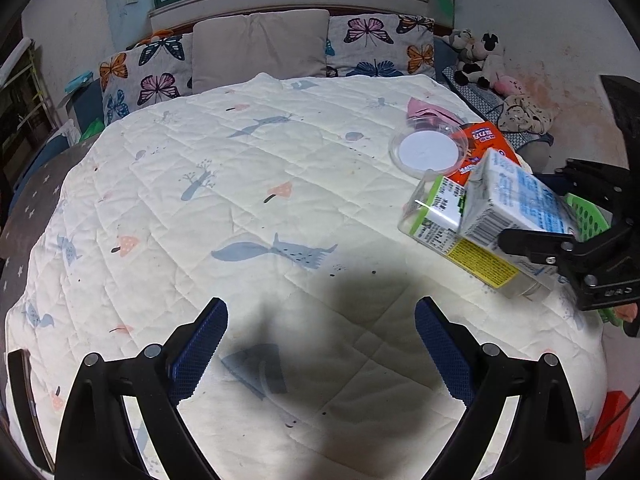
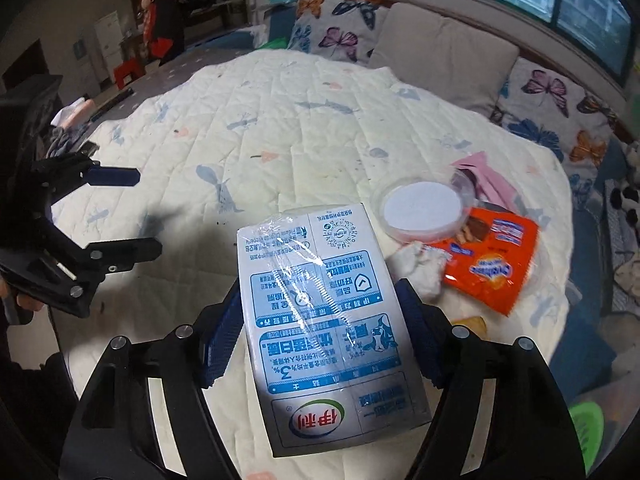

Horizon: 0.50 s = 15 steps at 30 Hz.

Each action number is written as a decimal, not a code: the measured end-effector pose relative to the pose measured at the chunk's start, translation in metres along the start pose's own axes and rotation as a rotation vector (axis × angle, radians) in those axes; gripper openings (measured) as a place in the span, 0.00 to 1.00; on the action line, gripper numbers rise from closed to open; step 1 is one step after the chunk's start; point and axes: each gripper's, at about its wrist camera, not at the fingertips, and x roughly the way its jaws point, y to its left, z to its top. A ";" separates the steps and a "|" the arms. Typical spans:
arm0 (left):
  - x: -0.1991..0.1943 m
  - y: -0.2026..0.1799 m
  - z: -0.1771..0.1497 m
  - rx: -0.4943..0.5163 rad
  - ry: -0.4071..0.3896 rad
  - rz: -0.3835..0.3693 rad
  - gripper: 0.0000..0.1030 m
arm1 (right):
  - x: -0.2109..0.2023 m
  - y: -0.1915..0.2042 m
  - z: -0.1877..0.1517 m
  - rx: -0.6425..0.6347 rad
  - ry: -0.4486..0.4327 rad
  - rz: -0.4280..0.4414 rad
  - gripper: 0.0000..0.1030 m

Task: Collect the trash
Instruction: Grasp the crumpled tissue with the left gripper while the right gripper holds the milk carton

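A white and blue milk carton (image 2: 320,320) sits between the blue pads of my right gripper (image 2: 320,288), which press on both its sides. In the left wrist view the carton (image 1: 516,200) tilts over a clear bottle (image 1: 448,220) with a green and white label, and the right gripper (image 1: 560,208) is at the far right. Beyond lie a clear round lid (image 2: 420,208), an orange snack wrapper (image 2: 492,264), a crumpled tissue (image 2: 420,268) and a pink wrapper (image 2: 488,176). My left gripper (image 1: 320,308) hangs open over bare quilt, with nothing between its fingers.
The trash lies on a cream quilt (image 1: 240,200) with fox and mushroom prints. Butterfly pillows (image 1: 372,44) line the far edge under a window. A green perforated basket (image 1: 588,216) sits at the bed's right side. Plush toys (image 1: 476,60) sit at the far right corner.
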 end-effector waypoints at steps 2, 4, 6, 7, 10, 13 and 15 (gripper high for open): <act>-0.001 -0.004 0.001 0.010 -0.005 -0.005 0.89 | -0.013 -0.004 -0.006 0.033 -0.027 -0.016 0.71; -0.002 -0.010 0.003 0.021 -0.014 -0.013 0.89 | -0.027 -0.009 -0.012 0.072 -0.053 -0.036 0.71; -0.003 -0.017 0.006 0.032 -0.023 -0.021 0.89 | -0.039 -0.013 -0.018 0.112 -0.069 -0.058 0.71; -0.004 -0.021 0.007 0.040 -0.029 -0.026 0.89 | -0.046 -0.015 -0.023 0.132 -0.078 -0.068 0.71; -0.005 -0.034 0.013 0.063 -0.048 -0.045 0.89 | -0.063 -0.023 -0.037 0.199 -0.092 -0.100 0.71; -0.005 -0.049 0.018 0.096 -0.064 -0.058 0.89 | -0.075 -0.028 -0.050 0.246 -0.106 -0.128 0.71; -0.004 -0.060 0.024 0.125 -0.072 -0.069 0.89 | -0.084 -0.033 -0.059 0.278 -0.114 -0.151 0.71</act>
